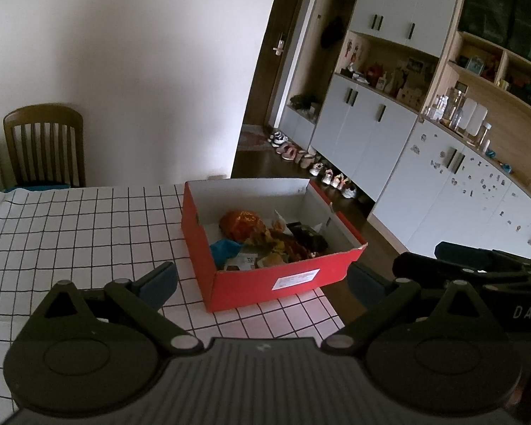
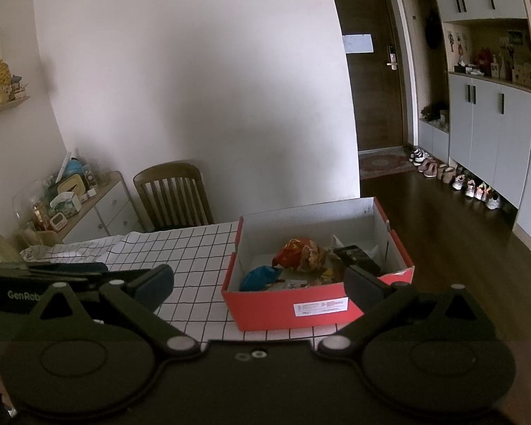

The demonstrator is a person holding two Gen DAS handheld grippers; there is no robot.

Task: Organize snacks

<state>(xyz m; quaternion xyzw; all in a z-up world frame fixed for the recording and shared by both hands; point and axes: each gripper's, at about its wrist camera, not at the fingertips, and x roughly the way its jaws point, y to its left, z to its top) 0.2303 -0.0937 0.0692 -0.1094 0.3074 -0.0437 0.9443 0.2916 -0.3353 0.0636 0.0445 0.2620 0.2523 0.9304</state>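
Observation:
A red cardboard box (image 1: pixel 283 283) with a white inside sits at the right corner of the grid-patterned tablecloth (image 1: pixel 70 233). Several snack packets lie inside it: an orange-red bag (image 1: pixel 242 225), a blue one (image 1: pixel 223 249) and a dark one (image 1: pixel 306 235). My left gripper (image 1: pixel 262 283) hovers open just in front of the box, nothing between its fingers. In the right wrist view the same box (image 2: pixel 265 308) holds the red bag (image 2: pixel 293 253), the blue packet (image 2: pixel 260 276) and the dark packet (image 2: pixel 357 258). My right gripper (image 2: pixel 258 283) is also open and empty, just short of the box.
The table's right edge drops to a dark wooden floor (image 2: pixel 460 248). A wooden chair (image 2: pixel 173 194) stands behind the table by the wall. A white sideboard (image 2: pixel 99 209) with clutter is at the far left. Cabinets (image 1: pixel 424 163) and several shoes (image 1: pixel 311 166) line the right wall.

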